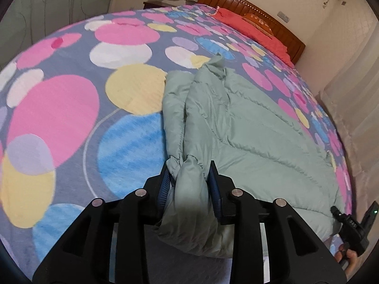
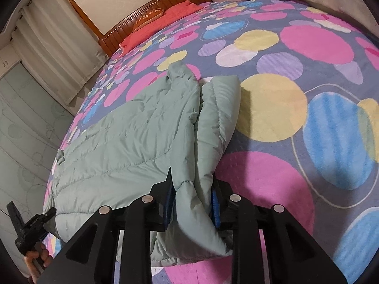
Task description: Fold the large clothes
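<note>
The left hand-held gripper (image 1: 190,174) clamps a bunched corner of a pale green quilted jacket (image 1: 248,127), its 2 blue-padded fingers (image 1: 165,184) pressing the fabric from both sides. The right hand-held gripper (image 2: 193,182) grips another gathered corner of the same garment. Beyond both, the jacket lies spread across a bed (image 1: 71,108) covered in a sheet of coloured circles, with a red pillow (image 1: 255,33) near the wooden headboard (image 1: 236,0).

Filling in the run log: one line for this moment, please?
stage: mid-fold | left gripper: shut on green puffer jacket | right gripper: shut on jacket | jacket on bedspread
</note>
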### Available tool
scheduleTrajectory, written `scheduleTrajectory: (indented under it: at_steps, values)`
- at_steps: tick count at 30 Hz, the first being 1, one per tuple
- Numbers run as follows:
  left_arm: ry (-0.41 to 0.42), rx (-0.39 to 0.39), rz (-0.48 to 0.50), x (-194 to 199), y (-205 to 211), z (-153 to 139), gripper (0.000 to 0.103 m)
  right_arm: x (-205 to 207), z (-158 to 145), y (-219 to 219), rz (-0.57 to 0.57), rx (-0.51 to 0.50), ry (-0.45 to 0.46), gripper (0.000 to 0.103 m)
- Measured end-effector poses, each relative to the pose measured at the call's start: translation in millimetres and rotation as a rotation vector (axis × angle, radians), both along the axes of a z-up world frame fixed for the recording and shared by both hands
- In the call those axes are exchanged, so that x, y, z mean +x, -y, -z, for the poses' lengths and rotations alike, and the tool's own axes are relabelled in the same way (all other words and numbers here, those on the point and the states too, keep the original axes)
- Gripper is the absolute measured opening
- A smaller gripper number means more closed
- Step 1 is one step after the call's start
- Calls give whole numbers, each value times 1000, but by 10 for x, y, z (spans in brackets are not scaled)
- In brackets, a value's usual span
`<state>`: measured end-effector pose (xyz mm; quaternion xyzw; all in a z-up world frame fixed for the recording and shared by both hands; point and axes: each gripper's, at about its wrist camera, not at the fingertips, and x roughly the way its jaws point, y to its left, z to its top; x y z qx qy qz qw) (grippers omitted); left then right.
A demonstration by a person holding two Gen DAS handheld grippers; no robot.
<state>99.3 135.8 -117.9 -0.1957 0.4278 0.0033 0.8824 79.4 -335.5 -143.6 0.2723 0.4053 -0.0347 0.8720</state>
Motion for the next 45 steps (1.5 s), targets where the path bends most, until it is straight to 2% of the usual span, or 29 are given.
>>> scheduleTrajectory:
  at_steps: [8,14,21,26,30,33,45]
  values:
    - [36,149,-23,-62,56,-237,32,-34,-121,-56,8,-87,-5,27]
    - [45,184,-27,-36,72,-305,32,-42,-182,-121,13,-165,-16,27]
    - [43,234,-31,2,102,-294,32,-39,-327,-236,26,-329,-19,27]
    - [35,261,-36,57,112,-278,32,-6,-453,-307,29,-403,-3,27]
    - [43,287,-36,98,143,-307,33,49,-574,-411,14,-432,21,27]
    - [49,309,-35,125,174,-334,41,108,-633,-531,-8,-444,37,27]
    - [64,313,-38,249,215,-417,42,423,-648,-1118,-117,-446,56,27]
